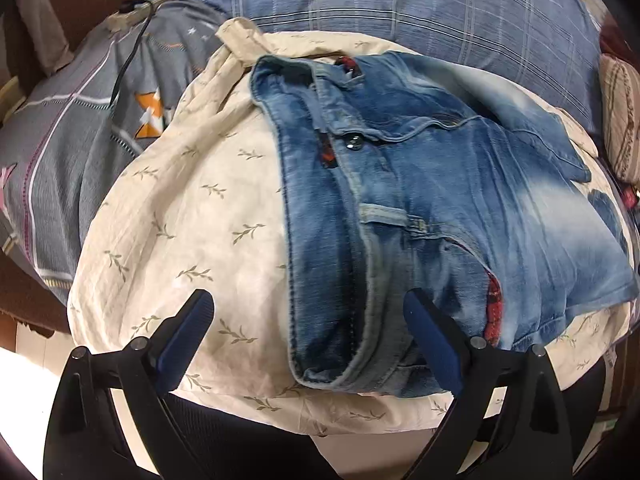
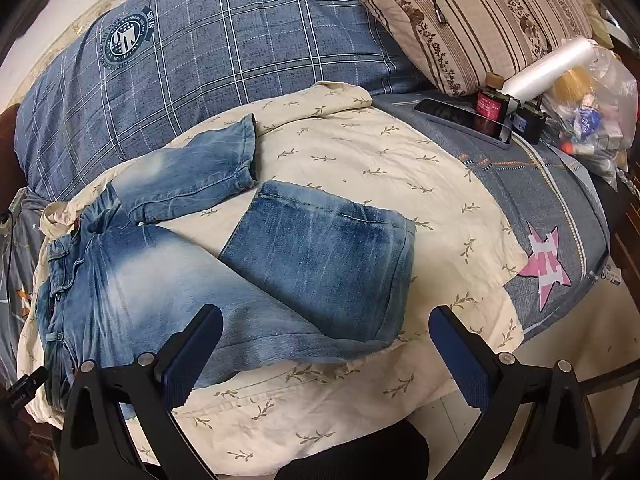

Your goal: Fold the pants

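Faded blue jeans (image 2: pixel 132 280) lie on a cream leaf-print cloth (image 2: pixel 360 160) on the bed. In the right wrist view the waist is at the left, one leg (image 2: pixel 192 176) runs to the back, and the near leg is folded back on itself (image 2: pixel 328 256). My right gripper (image 2: pixel 326 344) is open, just above the near leg's fold. In the left wrist view the waistband and fly (image 1: pixel 360 208) run toward me. My left gripper (image 1: pixel 308 320) is open, straddling the waistband's near end, with the right finger (image 1: pixel 432 344) over the denim.
A blue plaid quilt (image 2: pixel 192 52) lies behind the jeans and a striped floral pillow (image 2: pixel 480 20) at the back right. A phone (image 2: pixel 460 118), small bottles, a plastic roll and a bag sit at the right. A grey star-print sheet (image 2: pixel 560 216) covers the bed; the bed edge is near me.
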Demonstrator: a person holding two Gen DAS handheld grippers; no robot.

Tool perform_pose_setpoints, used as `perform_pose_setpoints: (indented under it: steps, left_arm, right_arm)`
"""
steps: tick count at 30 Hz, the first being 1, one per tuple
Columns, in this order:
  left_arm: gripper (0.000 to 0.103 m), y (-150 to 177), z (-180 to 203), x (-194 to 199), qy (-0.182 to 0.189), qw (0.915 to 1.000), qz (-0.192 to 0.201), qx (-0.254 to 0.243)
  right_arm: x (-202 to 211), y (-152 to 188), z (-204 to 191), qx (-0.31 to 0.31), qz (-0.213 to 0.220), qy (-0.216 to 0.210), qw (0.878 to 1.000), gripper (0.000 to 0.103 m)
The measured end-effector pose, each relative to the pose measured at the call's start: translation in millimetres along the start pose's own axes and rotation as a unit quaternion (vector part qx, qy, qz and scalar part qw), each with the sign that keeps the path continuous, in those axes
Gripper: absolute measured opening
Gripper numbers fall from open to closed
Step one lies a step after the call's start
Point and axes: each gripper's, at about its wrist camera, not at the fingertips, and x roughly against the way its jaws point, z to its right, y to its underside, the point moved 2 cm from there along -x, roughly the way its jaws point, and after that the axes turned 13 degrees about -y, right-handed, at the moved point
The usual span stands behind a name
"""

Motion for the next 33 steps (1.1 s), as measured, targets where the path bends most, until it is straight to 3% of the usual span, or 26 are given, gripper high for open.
perform_pose_setpoints:
  steps: [13, 33]
  left_arm:
    - [0.097, -1.7, 15.0, 0.2, 0.003, 0.9998, -0.010, 0.016]
    - [0.097, -20.0, 9.8, 12.2, 0.018, 0.9996, 0.010, 0.020]
  right_arm:
    - [-4.1, -2.9, -11.0, -0.001, -0.002, 0.006, 1.000, 0.103]
    - [11.0, -6.5, -4.0, -0.004, 0.006, 0.022, 1.000, 0.103]
